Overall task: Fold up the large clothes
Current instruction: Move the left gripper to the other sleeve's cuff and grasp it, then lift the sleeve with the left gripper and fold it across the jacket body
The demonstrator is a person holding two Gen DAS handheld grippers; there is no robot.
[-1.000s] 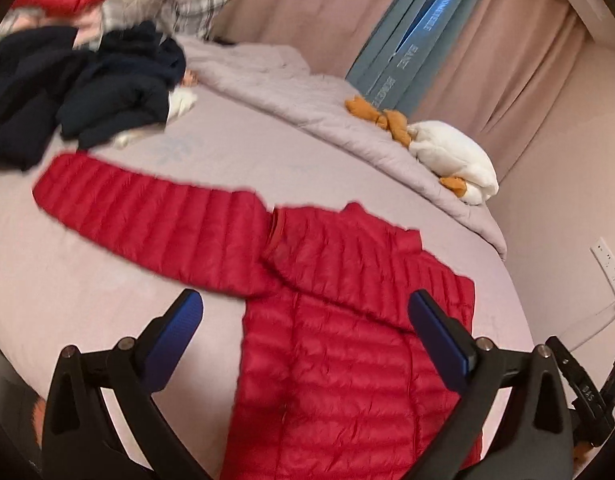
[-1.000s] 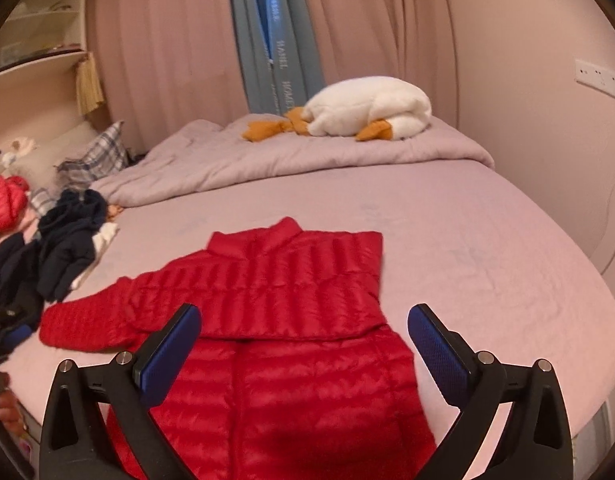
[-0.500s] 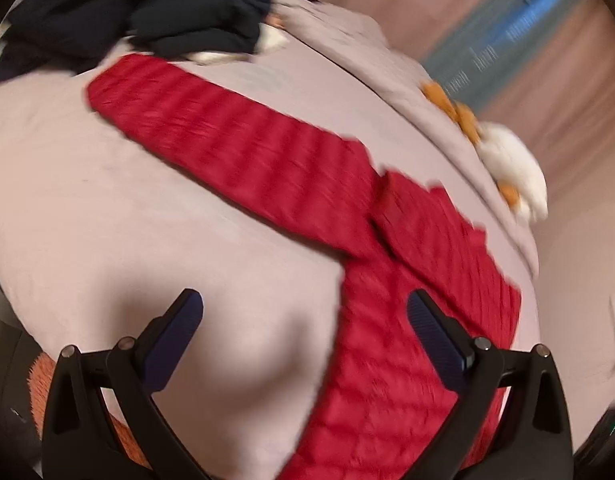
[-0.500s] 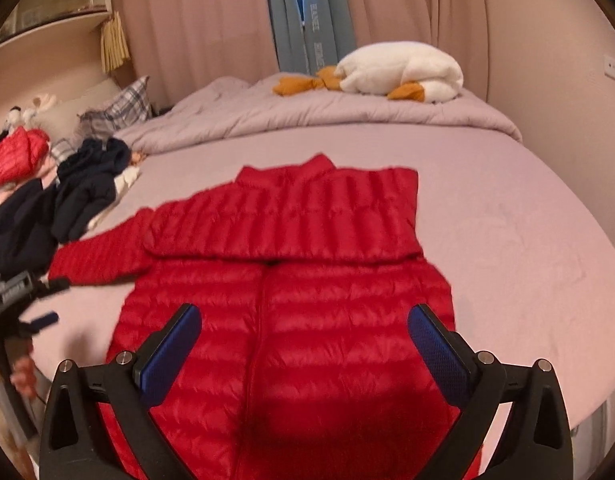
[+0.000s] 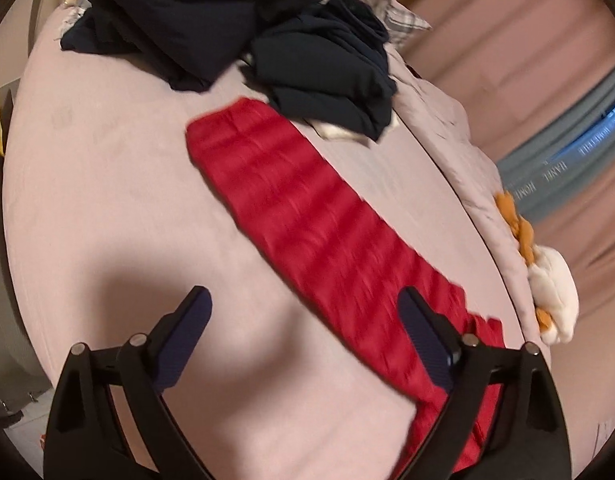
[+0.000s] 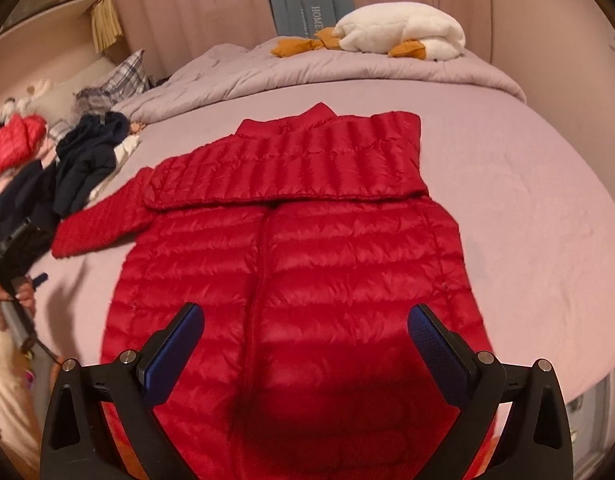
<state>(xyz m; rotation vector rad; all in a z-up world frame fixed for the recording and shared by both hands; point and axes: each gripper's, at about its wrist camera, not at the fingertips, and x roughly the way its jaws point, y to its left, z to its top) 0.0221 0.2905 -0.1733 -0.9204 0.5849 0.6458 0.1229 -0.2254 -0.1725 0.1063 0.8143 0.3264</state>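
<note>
Red jacket (image 6: pixel 291 264) flat beneath spread right gripper (image 6: pixel 307 344).

Dim warm light, left view motion-blurred, fisheye edges warped.

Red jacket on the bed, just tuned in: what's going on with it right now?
A person with a handheld gripper in each hand is partway through folding the red puffer jacket laid flat on the bed. One sleeve is already folded across the chest; the other sleeve is spread out toward the pile of dark clothes. The left gripper hovers open near that sleeve, and the right gripper hovers open over the jacket's lower half. Neither holds anything.
</note>
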